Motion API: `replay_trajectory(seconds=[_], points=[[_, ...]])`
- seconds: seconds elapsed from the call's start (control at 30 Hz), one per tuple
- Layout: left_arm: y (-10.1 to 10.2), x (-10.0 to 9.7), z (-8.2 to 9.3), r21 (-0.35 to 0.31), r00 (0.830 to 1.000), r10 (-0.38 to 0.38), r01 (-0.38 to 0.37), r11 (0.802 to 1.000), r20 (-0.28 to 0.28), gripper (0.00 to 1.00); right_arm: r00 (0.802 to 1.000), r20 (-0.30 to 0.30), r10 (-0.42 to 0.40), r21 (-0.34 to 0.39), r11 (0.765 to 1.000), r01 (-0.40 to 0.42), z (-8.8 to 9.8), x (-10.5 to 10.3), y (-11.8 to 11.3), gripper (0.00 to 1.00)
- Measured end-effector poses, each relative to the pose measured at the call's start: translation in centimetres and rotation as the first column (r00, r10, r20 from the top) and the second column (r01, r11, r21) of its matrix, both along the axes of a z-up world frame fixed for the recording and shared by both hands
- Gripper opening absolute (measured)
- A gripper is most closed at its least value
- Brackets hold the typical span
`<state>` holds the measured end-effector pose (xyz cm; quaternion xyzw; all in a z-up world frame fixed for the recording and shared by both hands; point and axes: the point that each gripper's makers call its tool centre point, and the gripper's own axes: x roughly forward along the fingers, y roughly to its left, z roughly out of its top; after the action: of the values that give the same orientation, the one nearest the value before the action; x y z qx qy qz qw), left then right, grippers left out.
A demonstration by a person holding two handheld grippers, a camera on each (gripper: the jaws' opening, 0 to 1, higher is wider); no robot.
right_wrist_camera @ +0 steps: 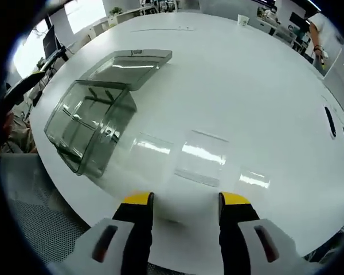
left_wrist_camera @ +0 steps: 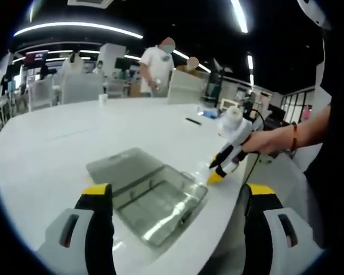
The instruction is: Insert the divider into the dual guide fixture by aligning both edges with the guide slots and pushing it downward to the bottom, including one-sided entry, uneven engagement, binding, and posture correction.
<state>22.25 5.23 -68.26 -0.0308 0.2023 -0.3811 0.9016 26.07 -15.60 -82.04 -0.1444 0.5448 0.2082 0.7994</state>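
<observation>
A clear grey plastic box (left_wrist_camera: 152,197), the guide fixture, lies on the white table (left_wrist_camera: 57,149) with its lid (left_wrist_camera: 123,166) folded open. My left gripper (left_wrist_camera: 179,192) hovers over it, open, nothing between its yellow-tipped jaws. The right gripper (left_wrist_camera: 218,169), held by a hand, hangs just right of the box. In the right gripper view the box (right_wrist_camera: 92,123) and lid (right_wrist_camera: 129,63) sit at the upper left, thin ribs showing inside. A clear flat sheet (right_wrist_camera: 200,159), seemingly the divider, lies on the table ahead of my open right gripper (right_wrist_camera: 186,200).
The table's curved edge (right_wrist_camera: 74,183) runs close under the box. A black pen-like item (left_wrist_camera: 192,121) and a white cup (left_wrist_camera: 103,98) lie farther off. A person (left_wrist_camera: 157,63) stands beyond the table among white chairs (left_wrist_camera: 80,86).
</observation>
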Motion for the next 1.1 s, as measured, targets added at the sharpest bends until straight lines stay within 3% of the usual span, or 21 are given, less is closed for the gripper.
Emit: replay_trajectory(seconds=[0.07,0.5,0.77,1.1], points=[[0.0,-0.1,0.0,0.000,1.000,-0.003,0.003,1.000,-0.001,0.93,1.000,-0.008,-0.014,-0.008,1.000,0.014,0.0,0.2,-0.3,0.31],[0.0,-0.4,0.3,-0.002,1.000,-0.005,0.005,1.000,0.007,0.93,0.997,-0.034,-0.071,0.006,0.997,0.071,0.2,-0.7,-0.6,0.28],[-0.5,-0.5,0.5,-0.004,1.000,-0.016,0.016,1.000,0.015,0.92,0.995,-0.012,-0.101,0.043,0.994,0.101,1.0,-0.8,-0.4,0.27],[-1.2,-0.4,0.9,-0.030,1.000,-0.021,0.021,0.999,0.021,0.91,0.995,0.049,-0.087,0.080,0.993,0.083,2.5,-0.5,0.5,0.27]])
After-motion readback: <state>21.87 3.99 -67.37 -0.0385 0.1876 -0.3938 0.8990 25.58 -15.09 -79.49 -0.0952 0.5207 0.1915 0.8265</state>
